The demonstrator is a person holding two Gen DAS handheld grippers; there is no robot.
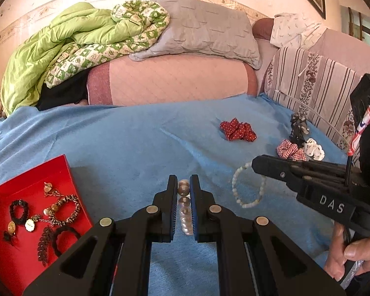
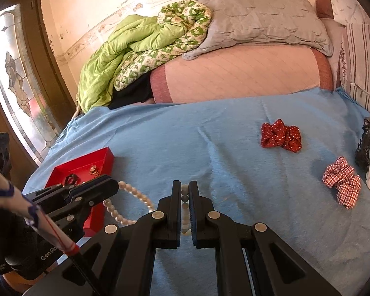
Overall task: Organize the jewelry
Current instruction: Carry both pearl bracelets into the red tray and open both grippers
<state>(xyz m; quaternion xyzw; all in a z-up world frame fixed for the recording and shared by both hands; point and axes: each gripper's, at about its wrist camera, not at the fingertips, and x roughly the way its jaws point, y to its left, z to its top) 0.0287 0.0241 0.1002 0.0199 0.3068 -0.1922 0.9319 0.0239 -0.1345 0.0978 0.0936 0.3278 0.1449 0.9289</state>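
We hold two bracelets: left tool (image 1: 183, 190) clenches the pearl bracelet (image 2: 130, 204) nearest the red tray (image 1: 34, 172); right tool (image 2: 185, 192) clenches the pale-green bead bracelet (image 1: 244, 190), farther off.

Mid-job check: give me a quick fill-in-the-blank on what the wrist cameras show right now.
1. The open box holding sorted jewelry is ___.
2. The left gripper is shut on a bracelet made of ___.
3. The blanket under the polka-dot scrunchie is ___.

Missing words: red; beads; blue.
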